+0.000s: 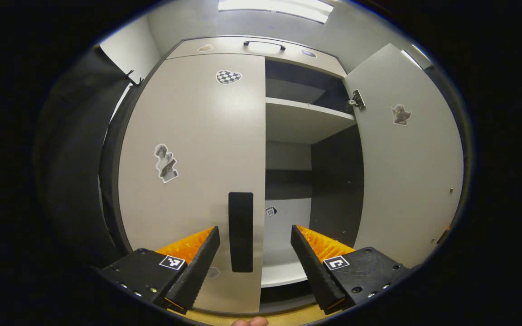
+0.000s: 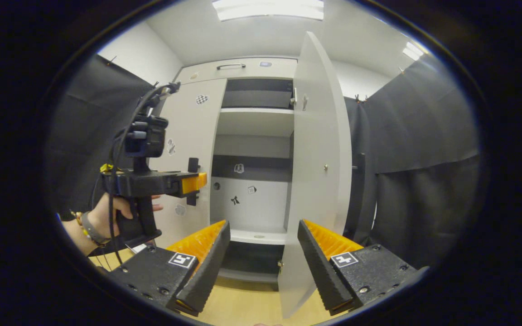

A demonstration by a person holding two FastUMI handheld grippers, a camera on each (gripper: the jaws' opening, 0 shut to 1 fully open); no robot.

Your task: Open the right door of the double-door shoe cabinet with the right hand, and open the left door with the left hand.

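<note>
The grey shoe cabinet stands ahead with its left door [image 1: 193, 149] closed and its right door [image 1: 406, 172] swung wide open. A black handle [image 1: 241, 232] runs upright along the left door's inner edge. My left gripper [image 1: 255, 233] is open, and the handle stands between its fingers without being pressed. In the right gripper view, the right door [image 2: 317, 163] stands edge-on, out from the cabinet. My right gripper [image 2: 263, 228] is open and holds nothing, back from the cabinet. A hand holds the left gripper [image 2: 193, 181] at the left door's handle [image 2: 193, 165].
Inside the cabinet are a white shelf [image 1: 306, 118], a dark back panel and a lower white shelf [image 2: 256, 235]. A drawer front with a black handle [image 1: 264, 44] tops the cabinet. Black cloth [image 2: 424, 167] hangs on both sides. The floor [image 2: 247, 303] is light wood.
</note>
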